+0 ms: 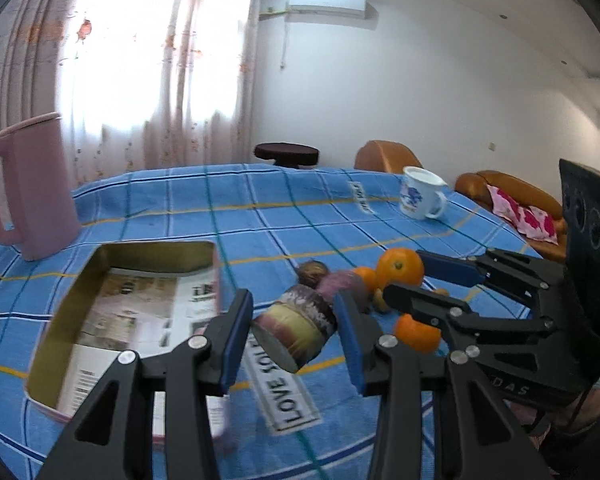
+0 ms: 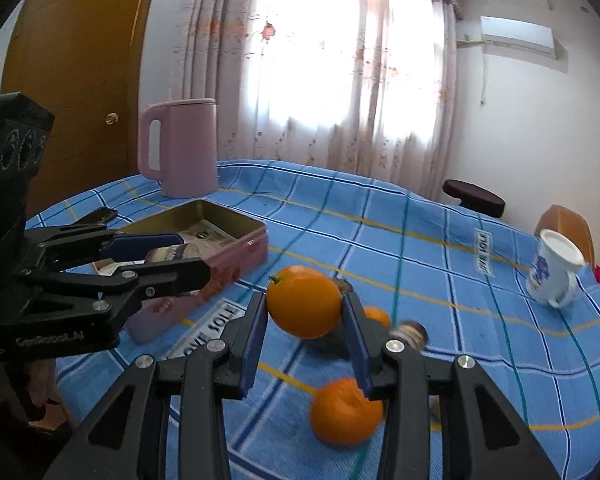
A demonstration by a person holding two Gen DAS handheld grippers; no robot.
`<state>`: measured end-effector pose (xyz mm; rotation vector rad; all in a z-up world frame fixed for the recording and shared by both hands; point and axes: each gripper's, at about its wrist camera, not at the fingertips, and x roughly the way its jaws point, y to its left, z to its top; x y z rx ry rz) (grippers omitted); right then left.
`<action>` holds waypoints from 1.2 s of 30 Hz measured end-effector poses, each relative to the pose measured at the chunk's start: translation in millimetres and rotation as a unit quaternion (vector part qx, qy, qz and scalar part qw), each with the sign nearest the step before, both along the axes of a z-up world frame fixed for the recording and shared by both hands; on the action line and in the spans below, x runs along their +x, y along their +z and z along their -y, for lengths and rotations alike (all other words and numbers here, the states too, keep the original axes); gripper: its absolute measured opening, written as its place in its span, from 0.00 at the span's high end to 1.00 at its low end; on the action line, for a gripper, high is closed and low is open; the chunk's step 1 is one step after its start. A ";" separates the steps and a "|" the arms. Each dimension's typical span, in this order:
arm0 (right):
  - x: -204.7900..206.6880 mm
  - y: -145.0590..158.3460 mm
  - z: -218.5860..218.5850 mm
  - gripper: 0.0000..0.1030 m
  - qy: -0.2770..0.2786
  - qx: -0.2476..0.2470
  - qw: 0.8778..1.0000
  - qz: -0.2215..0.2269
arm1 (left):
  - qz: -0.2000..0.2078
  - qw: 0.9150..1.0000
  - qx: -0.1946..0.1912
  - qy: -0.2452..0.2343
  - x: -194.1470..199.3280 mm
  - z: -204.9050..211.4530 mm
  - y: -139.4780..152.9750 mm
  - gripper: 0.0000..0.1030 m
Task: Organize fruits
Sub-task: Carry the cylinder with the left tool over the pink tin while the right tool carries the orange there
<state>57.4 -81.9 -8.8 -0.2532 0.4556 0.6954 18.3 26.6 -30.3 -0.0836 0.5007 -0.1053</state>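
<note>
Between both grippers' pads: fruit lifted over the cloth.

Right gripper (image 2: 305, 322) pinches an orange (image 2: 303, 301); left gripper (image 1: 294, 332) clamps a purple-banded fruit (image 1: 296, 326), frame centre. Tin (image 1: 100, 304) sits lower left. Round skins may roll free if either grip slackens in transit.

White label strip sewn on the blue checked cloth (image 1: 260, 216) covering the counter, nearest the left hand-held gripper (image 1: 296, 332): black capitals "LOVE SOLE" (image 1: 286, 396); the same strip in the right wrist view is partly hidden, reading "OVE SOLE" (image 2: 216, 326), and a second strip further off near the white mug (image 2: 552, 276) is too small to be sure of. Body of the left hand-held gripper, seen from the right wrist view: "GenRobot.AI" (image 2: 50, 339) in pale letters. Printed paper lining the open tin box (image 1: 60, 320): text present but blurred, unreadable.
</note>
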 end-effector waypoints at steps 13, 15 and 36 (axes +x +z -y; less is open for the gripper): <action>9.9 18.8 -60.4 0.61 0.054 -0.014 0.998 0.009 | -0.002 0.998 0.004 0.063 8.5 -54.6 3.9 0.57; 12.2 20.5 -69.2 0.61 0.060 -0.015 0.998 0.008 | -0.003 0.997 0.004 0.071 9.0 -61.8 3.4 0.57; 20.9 -7.4 -144.9 0.61 0.102 -0.063 0.993 -0.013 | -0.040 0.992 -0.004 0.121 27.7 -121.4 -16.5 0.57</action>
